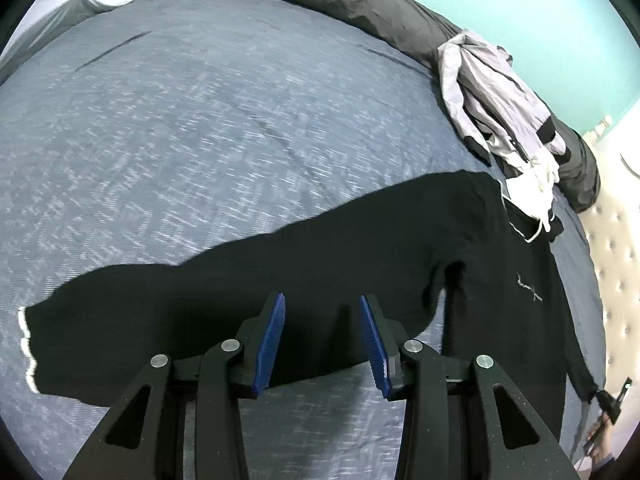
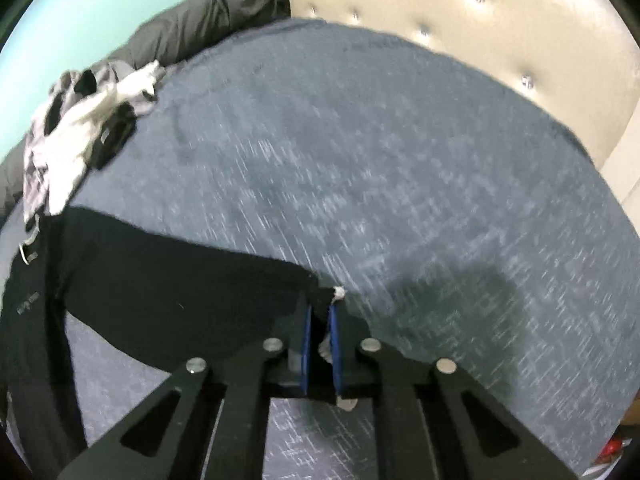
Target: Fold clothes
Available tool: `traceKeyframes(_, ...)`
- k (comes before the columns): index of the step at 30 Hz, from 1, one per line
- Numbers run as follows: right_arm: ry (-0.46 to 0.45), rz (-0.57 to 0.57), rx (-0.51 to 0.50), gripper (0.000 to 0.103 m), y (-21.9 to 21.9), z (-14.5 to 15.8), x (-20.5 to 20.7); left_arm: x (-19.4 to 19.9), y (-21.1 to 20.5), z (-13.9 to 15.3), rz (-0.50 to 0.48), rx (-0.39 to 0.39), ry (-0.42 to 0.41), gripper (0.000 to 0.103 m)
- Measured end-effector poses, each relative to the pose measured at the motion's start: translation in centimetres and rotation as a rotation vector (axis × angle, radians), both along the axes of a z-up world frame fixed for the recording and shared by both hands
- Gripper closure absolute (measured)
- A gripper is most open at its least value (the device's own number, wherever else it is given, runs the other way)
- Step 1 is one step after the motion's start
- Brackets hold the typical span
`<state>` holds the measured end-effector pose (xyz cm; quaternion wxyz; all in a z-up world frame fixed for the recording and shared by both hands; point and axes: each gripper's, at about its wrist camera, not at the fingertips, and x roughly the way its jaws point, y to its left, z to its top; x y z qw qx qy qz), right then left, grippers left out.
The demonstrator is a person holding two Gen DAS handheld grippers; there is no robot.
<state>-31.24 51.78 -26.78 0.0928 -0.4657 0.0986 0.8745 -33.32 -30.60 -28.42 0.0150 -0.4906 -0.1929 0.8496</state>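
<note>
The right gripper (image 2: 320,320) pinches the black sweater's (image 1: 320,264) sleeve cuff; the left gripper (image 1: 322,320) hangs open above the sweater. Next, probably fold that sleeve over the sweater.

Matt black cloth sweater (image 1: 320,264) – heathered (woven-look) blue bedspread (image 1: 200,140).

Bedroom: bed (image 1: 200,120), tufted headboard (image 2: 460,12)

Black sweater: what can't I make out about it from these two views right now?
- Black sweater hem: left wrist view, cut off behind the left tongs.
- Chest logo: too small to read.
- Cuff grip depth: right wrist view, hidden inside the right tongs; motion blur.
</note>
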Motion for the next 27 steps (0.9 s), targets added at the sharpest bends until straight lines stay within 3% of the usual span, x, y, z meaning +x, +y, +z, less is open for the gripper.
traceKeyframes(8,0.134,-0.047,0.027,0.096,3.0,6.3,-2.8,1.5,-2.4,1.2,0.019,-0.033,0.002,0.061)
traceKeyframes(12,0.129,-0.022,0.076,0.096,2.8,7.5,-4.4,1.9,-3.6,1.6,0.036,-0.036,-0.007,0.061)
traceKeyframes(21,0.033,0.001,0.056,0.096,2.8,4.5,-5.7,4.1,-8.2,2.5,0.077,-0.093,-0.023,0.060)
traceKeyframes(23,0.022,-0.002,0.045,0.095,2.8,3.6,-5.4,4.7,-9.4,2.1,0.098,-0.103,-0.029,0.048)
traceKeyframes(27,0.010,-0.048,0.020,0.090,3.4,2.5,-4.6,5.7,-11.6,0.6,0.147,-0.112,-0.056,0.048)
